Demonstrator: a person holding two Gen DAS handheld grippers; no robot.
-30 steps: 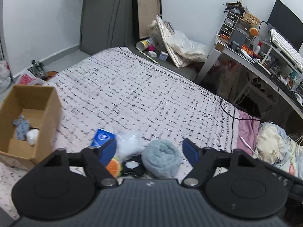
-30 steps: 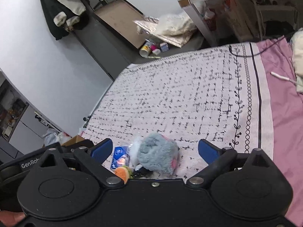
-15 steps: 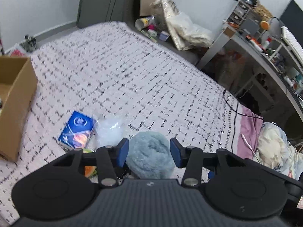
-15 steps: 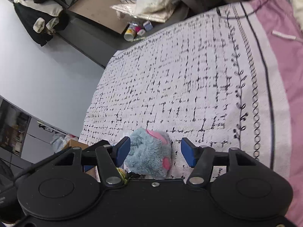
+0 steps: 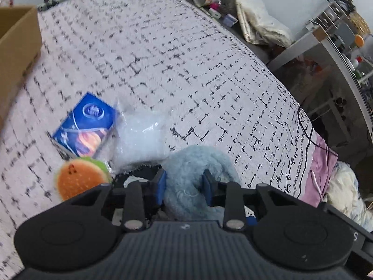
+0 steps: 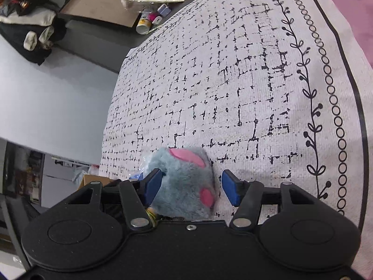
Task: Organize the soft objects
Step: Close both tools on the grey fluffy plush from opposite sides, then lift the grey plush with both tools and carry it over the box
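Observation:
A fluffy blue-grey plush toy (image 5: 198,163) with pink patches (image 6: 186,177) lies on the patterned bedspread (image 5: 163,58). My left gripper (image 5: 184,184) is shut on the plush toy, squeezing its fur between the blue pads. My right gripper (image 6: 190,186) straddles the same toy with its jaws partly open; the left pad (image 6: 152,185) touches the fur, the right pad (image 6: 229,190) stands apart. An orange burger plush (image 5: 79,177) lies left of the left gripper.
A blue packet (image 5: 86,128) and a clear plastic bag (image 5: 139,137) lie beside the plush. A cardboard box (image 5: 16,53) stands at the bed's left edge. A desk (image 5: 338,53) with clutter and a crumpled blanket (image 5: 345,198) are to the right.
My left gripper has closed from wide open onto the plush toy. My right gripper has come down around the toy and narrowed its jaws. Both cameras have dropped closer to the bed.

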